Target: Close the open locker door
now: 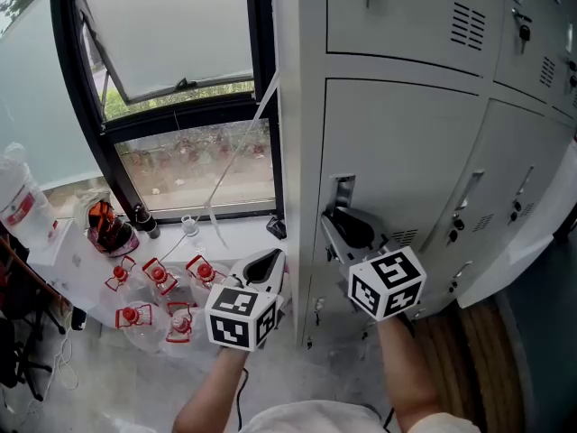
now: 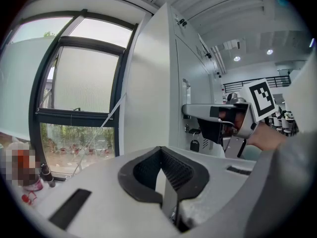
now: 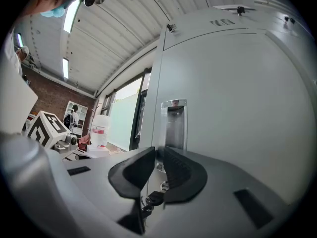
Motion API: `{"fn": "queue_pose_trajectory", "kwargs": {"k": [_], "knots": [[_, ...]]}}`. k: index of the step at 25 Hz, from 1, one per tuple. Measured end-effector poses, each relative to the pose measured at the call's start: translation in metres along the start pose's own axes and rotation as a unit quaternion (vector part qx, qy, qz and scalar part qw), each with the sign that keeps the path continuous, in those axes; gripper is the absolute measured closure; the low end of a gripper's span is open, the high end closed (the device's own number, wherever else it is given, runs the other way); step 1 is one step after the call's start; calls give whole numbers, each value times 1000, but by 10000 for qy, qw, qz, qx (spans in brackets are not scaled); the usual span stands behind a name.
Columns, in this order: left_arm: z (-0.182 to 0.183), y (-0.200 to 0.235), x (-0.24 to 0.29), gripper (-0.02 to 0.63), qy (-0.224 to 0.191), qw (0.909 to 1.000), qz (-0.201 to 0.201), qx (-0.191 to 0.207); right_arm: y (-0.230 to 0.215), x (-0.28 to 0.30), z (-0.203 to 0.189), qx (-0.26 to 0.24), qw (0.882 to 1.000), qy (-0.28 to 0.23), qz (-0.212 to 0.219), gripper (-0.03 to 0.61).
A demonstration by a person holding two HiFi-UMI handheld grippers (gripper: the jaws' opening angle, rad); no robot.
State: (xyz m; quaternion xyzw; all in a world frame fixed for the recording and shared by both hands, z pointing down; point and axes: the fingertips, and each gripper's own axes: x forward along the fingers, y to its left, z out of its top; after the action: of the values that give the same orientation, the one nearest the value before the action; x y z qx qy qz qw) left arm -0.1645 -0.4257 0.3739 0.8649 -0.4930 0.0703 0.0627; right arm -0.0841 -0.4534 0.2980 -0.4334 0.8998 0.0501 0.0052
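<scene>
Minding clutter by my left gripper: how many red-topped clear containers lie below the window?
5 red-topped containers: back row left, middle, right; front row left, right. The left gripper may hide more.

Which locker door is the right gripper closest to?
The middle-row door nearest the window: the right gripper sits at its recessed handle, unlike doors farther right.

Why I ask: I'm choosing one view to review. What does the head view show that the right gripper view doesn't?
Only the head view: the right gripper's marker cube and the wooden floor. Only the right gripper view: ceiling light strips and a brick wall. Both: the locker door's recessed handle and the left gripper.
</scene>
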Motion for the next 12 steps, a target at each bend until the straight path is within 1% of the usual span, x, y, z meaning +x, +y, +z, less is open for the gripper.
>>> {"fn": "queue_pose_trajectory", "kwargs": {"k": [7, 12], "knots": [[3, 0, -4, 607, -37, 10000, 89, 5, 2, -3, 0, -86, 10000, 10, 44, 525], [4, -6, -4, 607, -40, 9999, 114, -3, 0, -11, -1, -175, 9998, 17, -21, 525]]}}
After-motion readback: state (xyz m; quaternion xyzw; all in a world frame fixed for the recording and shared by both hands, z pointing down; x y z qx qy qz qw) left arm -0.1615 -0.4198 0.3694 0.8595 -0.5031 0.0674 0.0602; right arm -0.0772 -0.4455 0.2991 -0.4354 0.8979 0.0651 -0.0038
